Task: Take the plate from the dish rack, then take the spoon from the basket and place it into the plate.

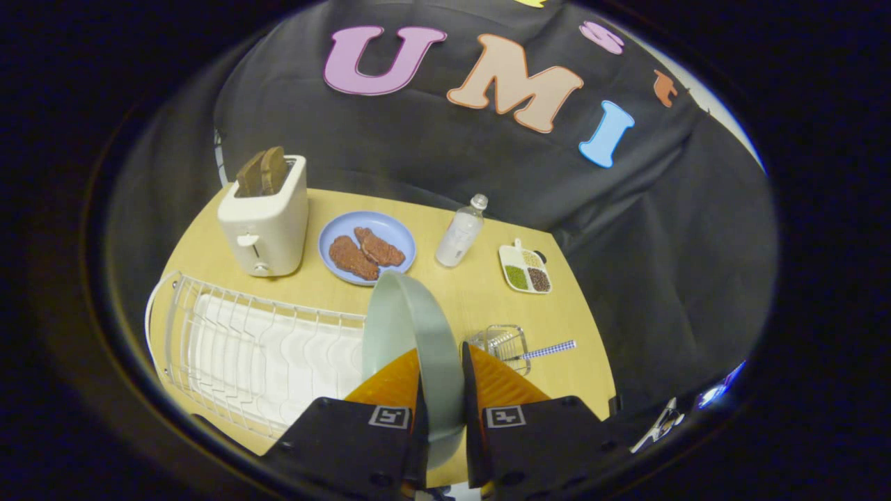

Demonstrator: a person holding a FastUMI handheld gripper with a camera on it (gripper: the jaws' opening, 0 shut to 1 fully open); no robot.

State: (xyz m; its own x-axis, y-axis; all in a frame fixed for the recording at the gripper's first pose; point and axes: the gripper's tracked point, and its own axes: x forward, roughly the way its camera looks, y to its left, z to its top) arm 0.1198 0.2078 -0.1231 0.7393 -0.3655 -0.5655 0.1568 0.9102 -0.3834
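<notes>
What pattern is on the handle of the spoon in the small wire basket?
Blue-and-white checks on the spoon handle, sticking out of the wire basket; seen in the gripper view.

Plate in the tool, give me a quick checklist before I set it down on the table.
1. Grip: the tool has both fingers pressed on the green plate, which stands on edge between them. Ok.
2. Plate free of the dish rack: it looks lifted off the wires, but contact at its lower edge is hidden. Cannot tell.
3. Landing spot: bare table lies ahead, between the blue plate of meat and the wire basket. Ok.
4. Obstacles: the bottle and toaster stand well beyond. Ok.
5. Spoon: its handle sticks out of the basket, reachable afterwards. Ok.
</notes>
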